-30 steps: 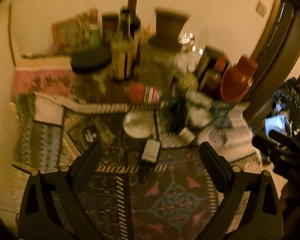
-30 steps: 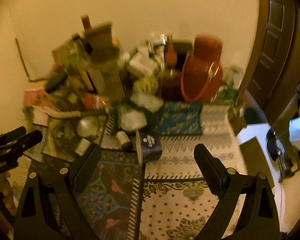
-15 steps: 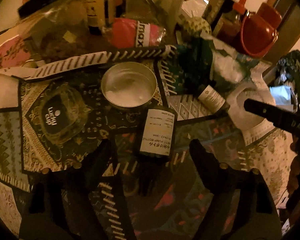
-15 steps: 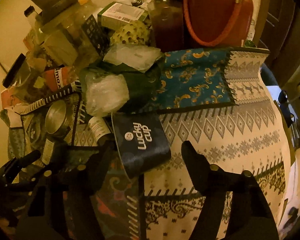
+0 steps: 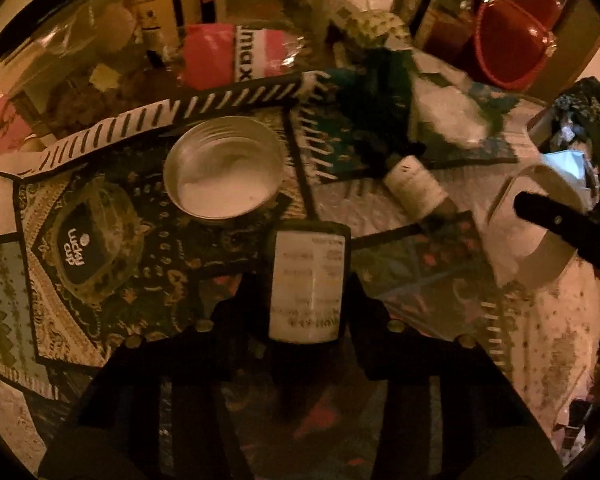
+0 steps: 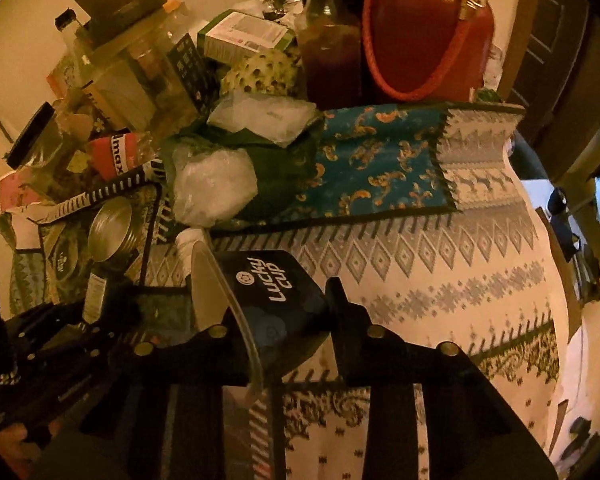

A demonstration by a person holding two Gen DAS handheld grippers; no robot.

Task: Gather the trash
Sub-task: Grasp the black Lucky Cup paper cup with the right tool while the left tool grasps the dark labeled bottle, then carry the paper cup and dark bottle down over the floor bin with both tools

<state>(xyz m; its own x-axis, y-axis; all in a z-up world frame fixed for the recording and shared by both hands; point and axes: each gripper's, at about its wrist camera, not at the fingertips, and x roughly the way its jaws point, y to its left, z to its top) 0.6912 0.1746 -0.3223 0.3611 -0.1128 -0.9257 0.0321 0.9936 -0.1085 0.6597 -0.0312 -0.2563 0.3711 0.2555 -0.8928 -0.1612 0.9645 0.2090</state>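
Note:
My left gripper (image 5: 300,300) is shut on a dark bottle with a white label (image 5: 307,284) lying on the patterned tablecloth (image 5: 540,340). My right gripper (image 6: 278,320) is shut on a dark "Lucky Cup" paper cup (image 6: 268,292) lying on its side; the same cup shows in the left wrist view (image 5: 528,224). An open tin can (image 5: 224,178) stands just beyond the bottle, also seen in the right wrist view (image 6: 110,228). A second small bottle (image 5: 414,188) lies to its right. A "Lucky Cup" lid (image 5: 84,250) lies at the left.
The back of the table is crowded: a red "max" packet (image 5: 236,56), glass jars (image 6: 132,76), a sauce bottle (image 6: 328,40), a red handbag (image 6: 428,28), crumpled plastic bags (image 6: 212,186) on a green wrapper. A door (image 6: 548,40) stands at the right.
Both grippers moved down and forward to the table. The left closed around the labelled bottle; the right closed around the Lucky Cup paper cup.

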